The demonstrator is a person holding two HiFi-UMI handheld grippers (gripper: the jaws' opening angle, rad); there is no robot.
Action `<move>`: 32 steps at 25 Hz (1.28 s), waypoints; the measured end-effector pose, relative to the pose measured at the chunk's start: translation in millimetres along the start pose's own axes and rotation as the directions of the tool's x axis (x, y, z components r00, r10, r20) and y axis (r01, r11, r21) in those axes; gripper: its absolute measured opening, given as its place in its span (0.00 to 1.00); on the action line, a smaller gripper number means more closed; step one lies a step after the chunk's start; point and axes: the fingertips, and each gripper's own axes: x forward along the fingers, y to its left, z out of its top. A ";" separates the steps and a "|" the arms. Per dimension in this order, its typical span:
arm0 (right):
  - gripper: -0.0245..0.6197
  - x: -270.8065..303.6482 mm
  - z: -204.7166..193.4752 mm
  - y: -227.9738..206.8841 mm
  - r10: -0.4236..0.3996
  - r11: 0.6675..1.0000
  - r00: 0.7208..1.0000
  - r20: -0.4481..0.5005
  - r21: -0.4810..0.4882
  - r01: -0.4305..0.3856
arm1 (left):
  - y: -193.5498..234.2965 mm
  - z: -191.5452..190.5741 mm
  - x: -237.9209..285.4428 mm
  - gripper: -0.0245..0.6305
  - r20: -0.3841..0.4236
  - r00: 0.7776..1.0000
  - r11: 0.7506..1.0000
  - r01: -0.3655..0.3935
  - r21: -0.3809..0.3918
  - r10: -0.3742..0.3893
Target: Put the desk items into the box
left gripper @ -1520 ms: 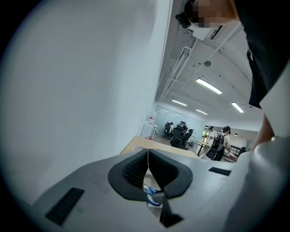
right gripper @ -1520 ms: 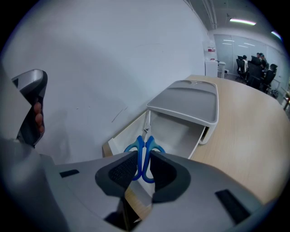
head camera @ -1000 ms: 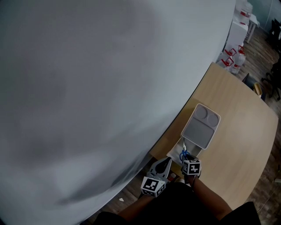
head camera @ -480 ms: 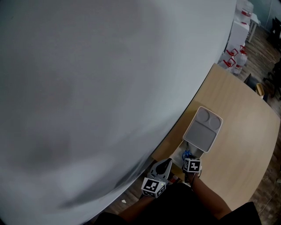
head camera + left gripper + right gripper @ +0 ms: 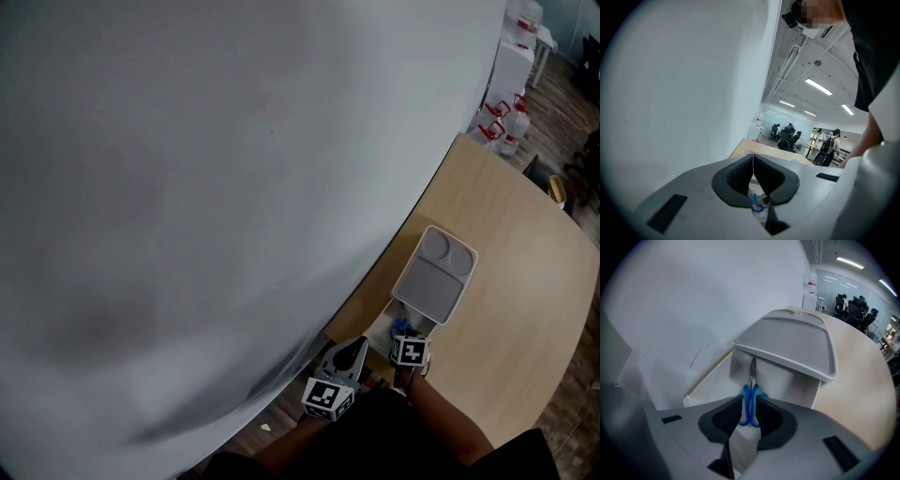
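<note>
My right gripper (image 5: 749, 416) is shut on blue-handled scissors (image 5: 750, 404), whose blades point down into the open white box (image 5: 787, 380). The box's grey lid (image 5: 792, 341) rests tilted over the box's far end. In the head view the box (image 5: 382, 330) and lid (image 5: 434, 275) sit at the desk's near edge by the wall, with the right gripper (image 5: 405, 339) and the scissors (image 5: 403, 328) just over the box. My left gripper (image 5: 349, 352) hangs to the left of the box. Its jaws (image 5: 753, 159) are shut with nothing between them.
The wooden desk (image 5: 506, 281) curves along a big white wall (image 5: 187, 187). Water jugs with red caps (image 5: 502, 122) stand on the floor beyond the desk's far end. Office chairs and people (image 5: 787, 136) are far off in the room.
Little differs: the right gripper with the scissors has edged slightly forward over the box. The left gripper has stayed put.
</note>
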 end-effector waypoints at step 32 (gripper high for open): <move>0.13 -112.7 36.4 -6.9 0.134 0.983 0.944 0.301 0.082 -0.165 | -13.0 27.9 3.0 0.06 0.025 1.000 1.000 0.012 0.019 -0.013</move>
